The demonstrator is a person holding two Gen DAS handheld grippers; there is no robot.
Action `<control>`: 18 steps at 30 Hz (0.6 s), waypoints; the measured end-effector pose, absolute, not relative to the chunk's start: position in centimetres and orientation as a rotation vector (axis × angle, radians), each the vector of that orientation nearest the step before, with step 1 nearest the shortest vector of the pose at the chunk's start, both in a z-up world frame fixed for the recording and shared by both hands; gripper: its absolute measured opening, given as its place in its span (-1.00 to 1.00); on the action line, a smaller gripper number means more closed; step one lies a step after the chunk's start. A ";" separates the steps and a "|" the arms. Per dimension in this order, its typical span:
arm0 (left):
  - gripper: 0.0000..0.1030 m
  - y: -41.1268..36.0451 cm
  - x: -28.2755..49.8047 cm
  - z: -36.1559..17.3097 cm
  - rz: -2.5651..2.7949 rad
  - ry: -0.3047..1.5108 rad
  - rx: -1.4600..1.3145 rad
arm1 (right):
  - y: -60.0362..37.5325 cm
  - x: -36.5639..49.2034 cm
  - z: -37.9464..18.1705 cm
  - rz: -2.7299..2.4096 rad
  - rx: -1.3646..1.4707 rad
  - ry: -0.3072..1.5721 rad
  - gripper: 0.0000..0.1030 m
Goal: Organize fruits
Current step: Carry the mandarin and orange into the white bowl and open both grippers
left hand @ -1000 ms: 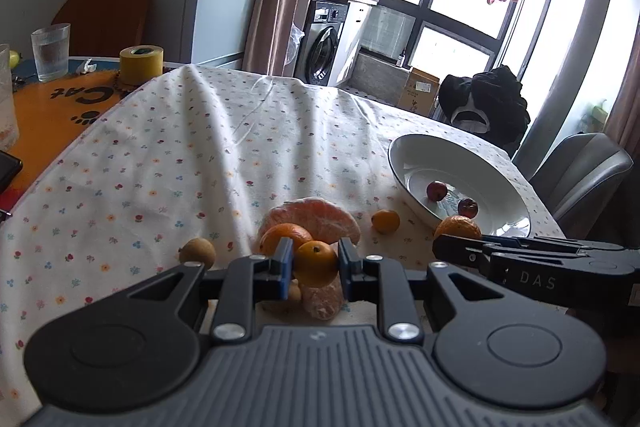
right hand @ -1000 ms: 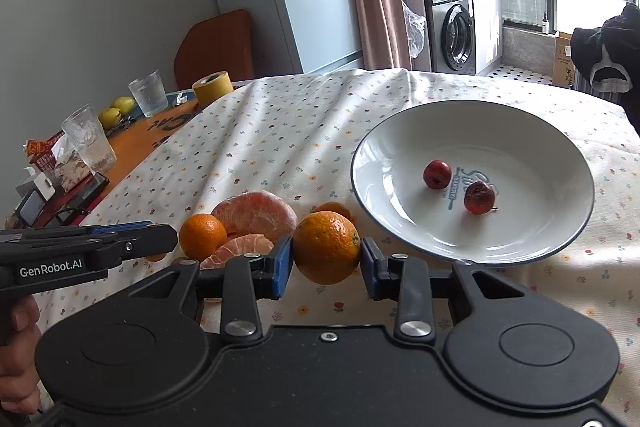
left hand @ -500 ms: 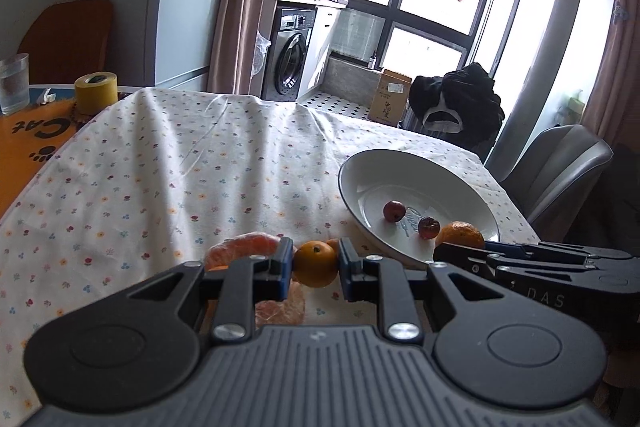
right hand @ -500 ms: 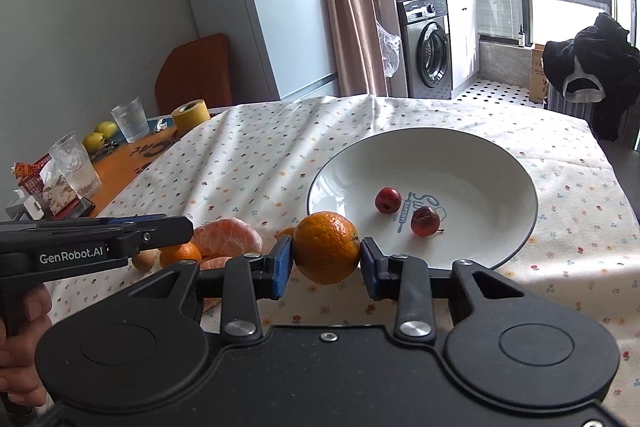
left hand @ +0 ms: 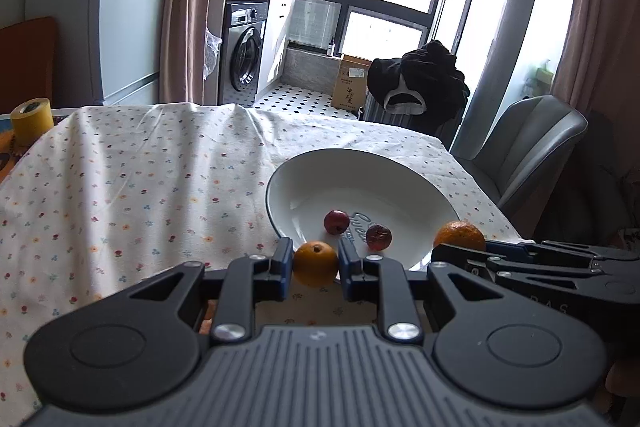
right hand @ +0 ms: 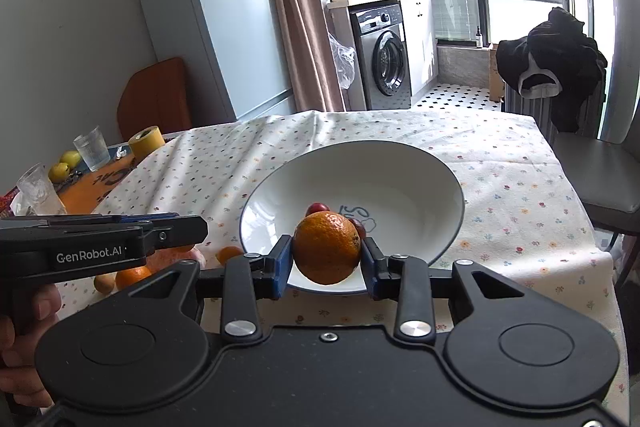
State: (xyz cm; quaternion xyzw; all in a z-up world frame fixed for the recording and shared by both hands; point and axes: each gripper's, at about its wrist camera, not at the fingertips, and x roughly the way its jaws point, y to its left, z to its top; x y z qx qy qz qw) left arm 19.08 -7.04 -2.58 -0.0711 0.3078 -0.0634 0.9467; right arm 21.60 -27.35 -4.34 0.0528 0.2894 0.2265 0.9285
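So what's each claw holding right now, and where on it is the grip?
The left claw pinches a small orange across its sides. The right claw pinches a larger orange across its sides too.

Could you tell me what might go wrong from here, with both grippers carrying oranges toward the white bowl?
1. The left gripper and the right gripper sit close together at the white bowl's near rim, so they could bump.
2. The large orange, if released, might land on the two small red fruits directly behind it and bruise them.
3. The small orange looks to be at the rim; dropped now, it could roll onto the tablecloth.
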 end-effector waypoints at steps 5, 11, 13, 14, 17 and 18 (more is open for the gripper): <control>-0.57 -8.1 20.5 -3.2 -0.148 0.639 -0.132 | -28.4 22.3 -5.0 0.432 0.117 0.599 -0.33; -0.57 -9.1 22.5 -3.9 -0.162 0.651 -0.108 | -28.8 23.7 -4.8 0.416 0.103 0.561 -0.33; -0.57 -9.3 23.0 -4.2 -0.163 0.655 -0.102 | -28.8 24.1 -5.1 0.411 0.096 0.558 -0.33; -0.57 -9.4 23.4 -4.3 -0.163 0.659 -0.098 | -28.8 24.4 -5.2 0.411 0.096 0.558 -0.33; -0.57 -9.8 24.3 -4.6 -0.159 0.668 -0.080 | -28.7 25.1 -5.8 0.417 0.106 0.568 -0.33; -0.57 -9.9 24.6 -4.8 -0.156 0.672 -0.077 | -28.7 25.4 -6.0 0.419 0.107 0.570 -0.33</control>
